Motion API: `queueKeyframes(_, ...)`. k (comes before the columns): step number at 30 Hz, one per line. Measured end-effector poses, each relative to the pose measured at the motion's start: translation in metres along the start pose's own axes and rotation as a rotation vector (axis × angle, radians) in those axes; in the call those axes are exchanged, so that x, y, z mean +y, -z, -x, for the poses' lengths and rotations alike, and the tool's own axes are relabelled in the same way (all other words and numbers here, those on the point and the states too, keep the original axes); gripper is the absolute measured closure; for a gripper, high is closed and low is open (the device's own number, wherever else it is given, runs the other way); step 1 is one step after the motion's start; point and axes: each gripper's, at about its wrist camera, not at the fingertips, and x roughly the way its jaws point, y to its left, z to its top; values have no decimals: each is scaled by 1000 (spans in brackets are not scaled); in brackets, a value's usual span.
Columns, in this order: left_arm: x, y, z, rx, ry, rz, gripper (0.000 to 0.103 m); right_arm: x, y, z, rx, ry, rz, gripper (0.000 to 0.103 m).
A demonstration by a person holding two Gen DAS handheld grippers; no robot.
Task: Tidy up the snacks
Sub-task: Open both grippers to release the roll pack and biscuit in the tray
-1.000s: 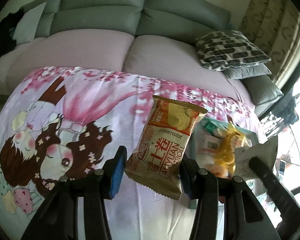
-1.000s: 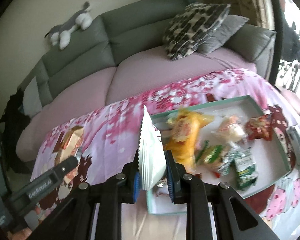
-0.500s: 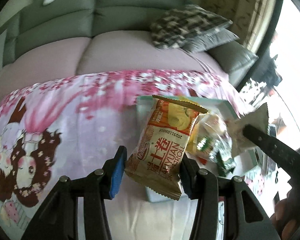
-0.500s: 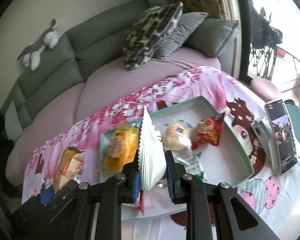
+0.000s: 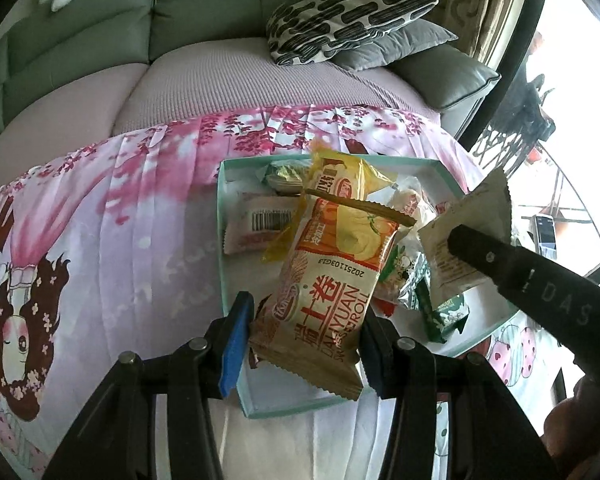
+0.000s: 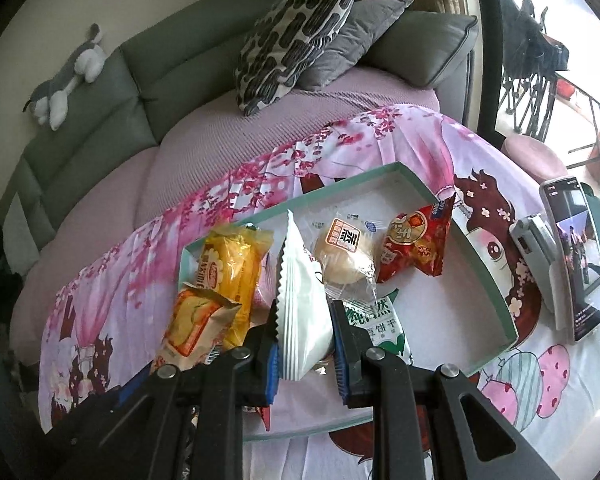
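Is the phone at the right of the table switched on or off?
On: the phone leans in its stand and its screen shows a lit picture.

Between the left fingers (image 5: pixel 236 344), the tan snack pack (image 5: pixel 320 300) reads "DALIYUAN SWISS ROLL" and, upside down, "20251103G13".

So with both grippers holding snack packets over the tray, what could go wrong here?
The left gripper pinches only the bottom end of the tan Swiss roll packet, so it could swing or slip. The right gripper holds a white sawtooth-edged packet close beside it; they might collide over the crowded teal-rimmed tray.
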Motion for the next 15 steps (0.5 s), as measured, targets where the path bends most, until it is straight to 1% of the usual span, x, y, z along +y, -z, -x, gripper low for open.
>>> queueKeyframes(3, 0, 0, -1, 5, -1, -3, 51, 2, -1, -4, 8, 5, 6, 79)
queueKeyframes(5, -2, 1, 0, 7, 3, -12, 48, 3, -2, -6, 10, 7, 11, 79)
queueKeyframes(8, -4, 1, 3, -2, 20, -20, 30, 4, -3, -6, 9, 7, 12, 78)
queueKeyframes(15, -3, -1, 15, -18, 25, -29, 30, 1, -3, -4, 9, 8, 4, 77)
